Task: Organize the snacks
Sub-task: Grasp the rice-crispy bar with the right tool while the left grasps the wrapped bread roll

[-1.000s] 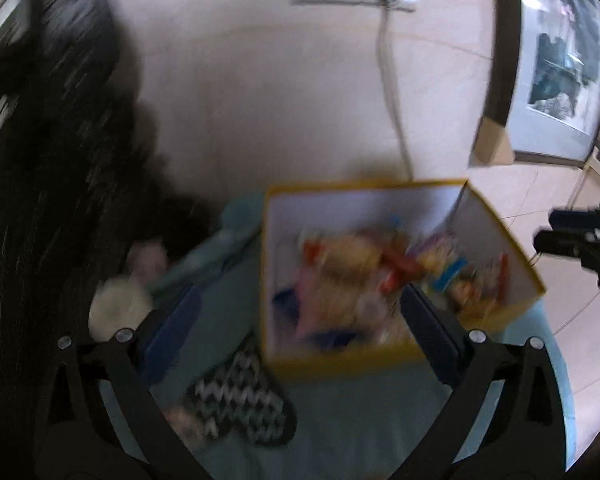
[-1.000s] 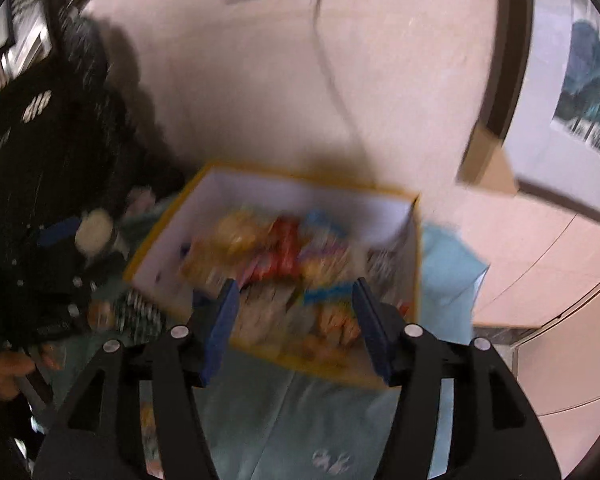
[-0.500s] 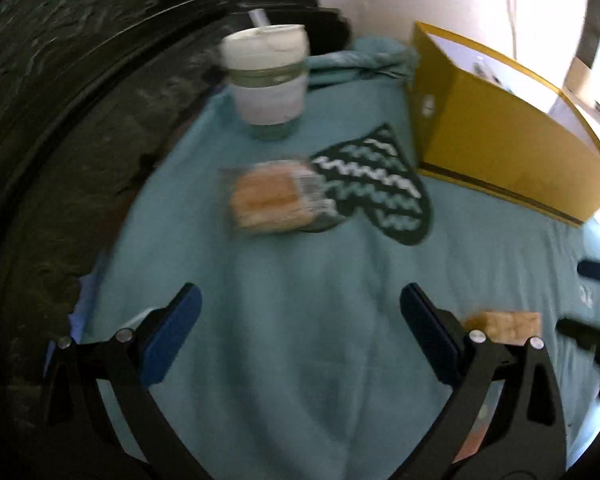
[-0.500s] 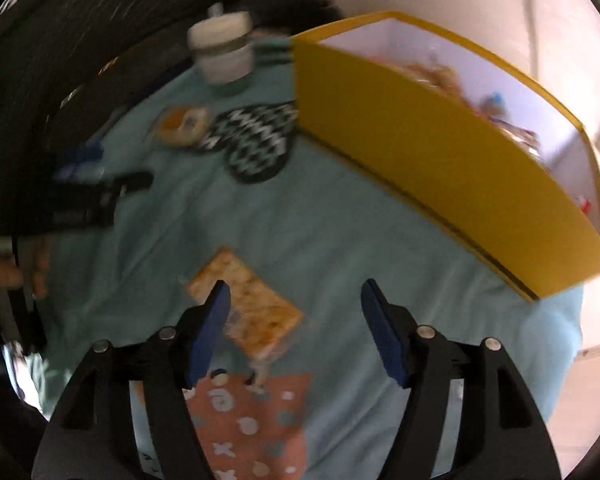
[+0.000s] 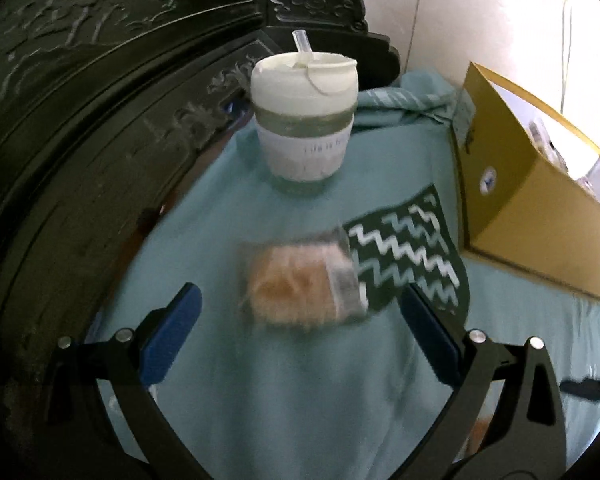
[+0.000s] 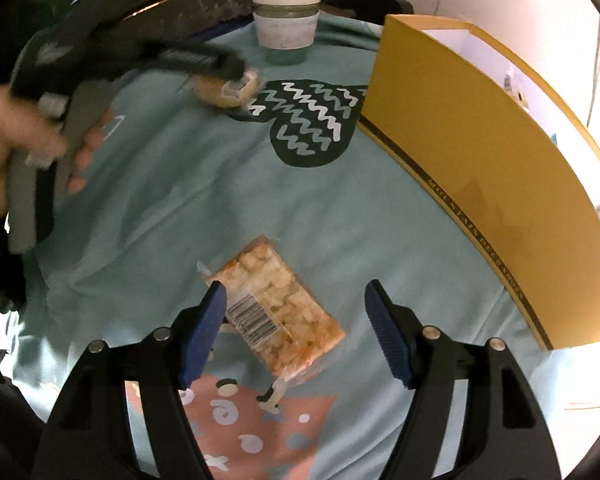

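A clear-wrapped brown bun snack (image 5: 300, 284) lies on the teal cloth, partly over a dark zigzag mitt (image 5: 412, 256). My left gripper (image 5: 300, 320) is open, its jaws either side of the bun, just short of it. The bun also shows in the right wrist view (image 6: 228, 90) under the left gripper. A flat orange cracker packet with a barcode (image 6: 276, 308) lies between the jaws of my open right gripper (image 6: 296, 320). The yellow snack box (image 6: 480, 160) stands at the right, also seen in the left wrist view (image 5: 532, 208).
A lidded white cup with a straw (image 5: 306, 120) stands behind the bun, seen too in the right wrist view (image 6: 286, 16). Dark carved wood furniture (image 5: 80, 100) borders the left and back. A pink patterned patch (image 6: 252, 432) lies on the cloth near me.
Both grippers swung down from above the box to the cloth. The left closed in on the bun; the right closed in on the cracker packet. Both stayed open.
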`<act>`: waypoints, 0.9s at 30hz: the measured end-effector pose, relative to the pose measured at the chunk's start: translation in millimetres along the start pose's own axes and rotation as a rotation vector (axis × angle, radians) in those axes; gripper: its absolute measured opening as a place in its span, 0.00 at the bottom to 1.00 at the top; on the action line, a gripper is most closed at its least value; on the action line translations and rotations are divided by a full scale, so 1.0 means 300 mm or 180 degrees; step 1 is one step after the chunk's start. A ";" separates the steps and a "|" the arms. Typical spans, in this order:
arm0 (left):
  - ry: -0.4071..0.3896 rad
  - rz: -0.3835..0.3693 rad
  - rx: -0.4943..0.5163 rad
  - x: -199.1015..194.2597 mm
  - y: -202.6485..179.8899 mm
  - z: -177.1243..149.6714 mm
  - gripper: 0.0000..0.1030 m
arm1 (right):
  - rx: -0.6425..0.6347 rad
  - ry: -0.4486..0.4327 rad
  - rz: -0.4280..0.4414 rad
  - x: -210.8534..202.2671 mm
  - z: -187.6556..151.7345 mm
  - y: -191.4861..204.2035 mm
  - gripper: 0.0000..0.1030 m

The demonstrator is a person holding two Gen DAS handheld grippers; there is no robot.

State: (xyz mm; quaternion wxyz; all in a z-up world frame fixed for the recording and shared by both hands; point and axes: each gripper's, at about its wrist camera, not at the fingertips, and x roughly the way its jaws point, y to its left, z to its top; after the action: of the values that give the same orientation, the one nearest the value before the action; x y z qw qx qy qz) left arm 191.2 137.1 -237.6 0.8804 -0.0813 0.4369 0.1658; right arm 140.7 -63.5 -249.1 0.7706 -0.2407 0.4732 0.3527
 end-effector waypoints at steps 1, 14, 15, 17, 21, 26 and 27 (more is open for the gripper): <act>-0.0005 0.0010 0.0009 0.017 -0.004 0.014 0.98 | -0.0046 0.0001 -0.0013 0.008 0.003 0.003 0.70; 0.0037 -0.0013 0.0141 0.168 -0.021 0.057 0.98 | -0.0404 -0.0033 0.0091 0.090 0.035 0.055 0.89; 0.0050 0.0013 0.0156 0.184 -0.018 0.055 0.98 | -0.0455 -0.0008 0.0028 0.107 0.036 0.063 0.89; 0.0113 0.0072 0.0175 0.213 -0.012 0.048 0.98 | -0.0530 0.0149 -0.0128 0.154 0.039 0.076 0.87; 0.0252 -0.0010 0.0076 0.259 0.018 0.018 0.98 | -0.0179 0.0229 0.0176 0.170 0.046 0.029 0.74; 0.0038 -0.0154 0.0335 0.222 -0.026 -0.004 0.69 | -0.0121 0.0201 0.0171 0.169 0.048 0.031 0.75; 0.0023 -0.0174 0.0350 0.216 -0.031 -0.009 0.68 | -0.0099 0.0181 0.0182 0.170 0.046 0.031 0.83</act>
State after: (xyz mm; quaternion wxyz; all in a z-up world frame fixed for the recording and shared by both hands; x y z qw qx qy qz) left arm 229.1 142.1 -291.0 0.8861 -0.0452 0.4461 0.1172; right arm 156.7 -31.9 -289.3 0.7425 -0.2489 0.4961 0.3749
